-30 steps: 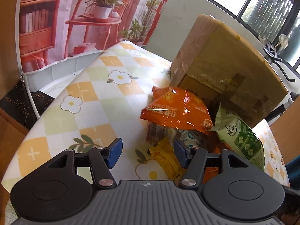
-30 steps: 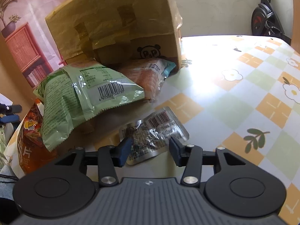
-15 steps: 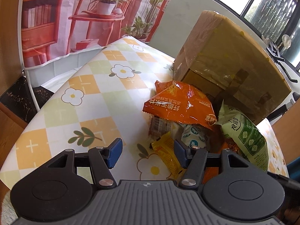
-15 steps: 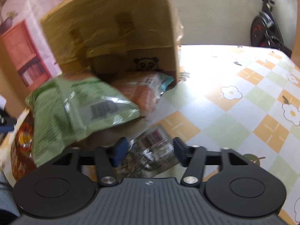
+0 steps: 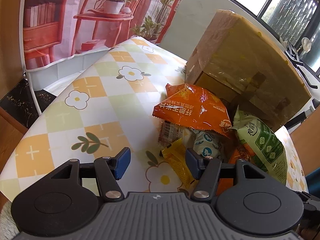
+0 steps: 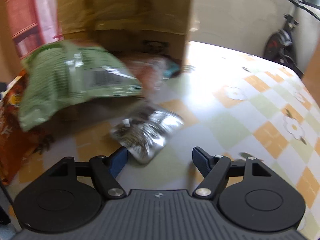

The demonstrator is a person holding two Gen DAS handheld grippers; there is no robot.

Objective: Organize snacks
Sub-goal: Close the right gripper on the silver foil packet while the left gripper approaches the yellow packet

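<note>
You're holding the left gripper (image 5: pixel 158 165) over the near edge of the snack heap, its jaws apart and gripping nothing, though the yellow sachet (image 5: pixel 178 164) is lying just inside its right pad. The heap is spilling out of the cardboard box (image 5: pixel 240 68), which is lying on its side with its mouth toward you, so the box looks like both source and likely home for these packets. The orange chip bag (image 5: pixel 192 110) is riding on top of smaller packets, and the green bag (image 5: pixel 262 142) is leaning beside it.

On your other side the right gripper (image 6: pixel 160 161) is opening its jaws as the view is blurring. The silver foil packet (image 6: pixel 148 134) is lying flat on the tablecloth (image 6: pixel 250 120) just ahead of the left pad, not pressed from either side. It's sitting apart from the heap, so it's probably the easiest single pick.

You're getting plenty of bare cloth to the right of that packet. To its left the green bag is overhanging, and the box wall is closing off the far side, so you'll likely be wanting to come in from the open side.
</note>
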